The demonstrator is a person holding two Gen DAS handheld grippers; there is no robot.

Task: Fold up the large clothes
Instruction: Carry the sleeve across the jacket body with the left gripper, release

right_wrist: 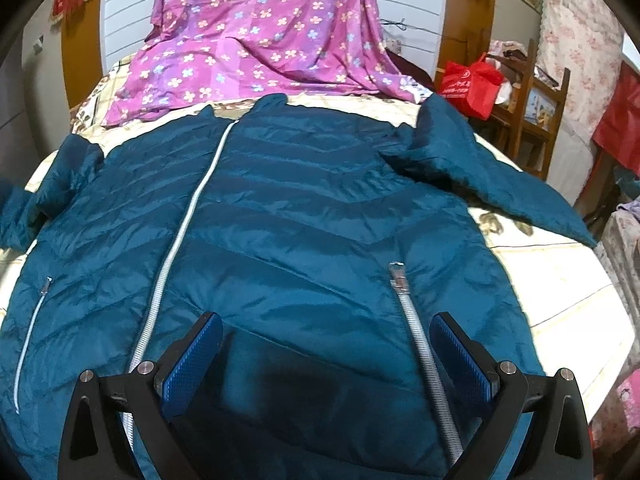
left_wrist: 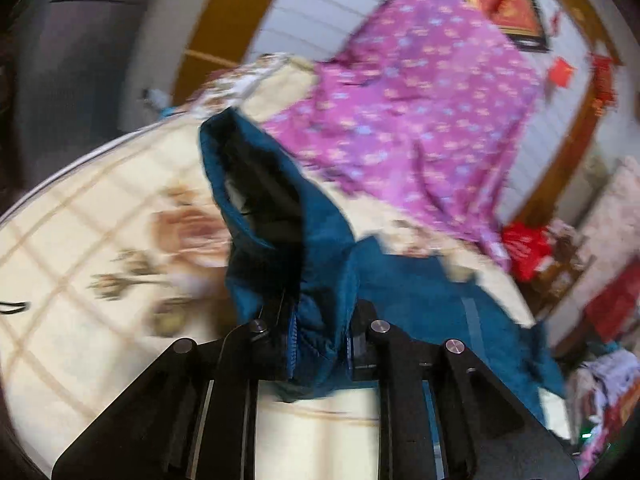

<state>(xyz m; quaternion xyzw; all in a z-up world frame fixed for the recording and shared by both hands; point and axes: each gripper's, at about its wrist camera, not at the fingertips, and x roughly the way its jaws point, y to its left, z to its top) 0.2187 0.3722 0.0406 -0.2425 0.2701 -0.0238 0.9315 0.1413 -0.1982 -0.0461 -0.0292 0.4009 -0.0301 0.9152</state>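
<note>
A teal quilted jacket lies front-up on the bed, its white centre zip closed and its right sleeve spread to the side. In the right wrist view my right gripper hovers open over the hem, its blue pads apart with nothing between them. In the left wrist view my left gripper is shut on a bunch of the jacket's teal sleeve. The sleeve is lifted off the bed, and its cuff opening with black lining stands up ahead. This view is motion-blurred.
The bed carries a cream sheet with a brown flower print. A purple flowered cloth drapes from the headboard onto the bed's far end. A red bag sits on wooden furniture at the right, beside more clutter.
</note>
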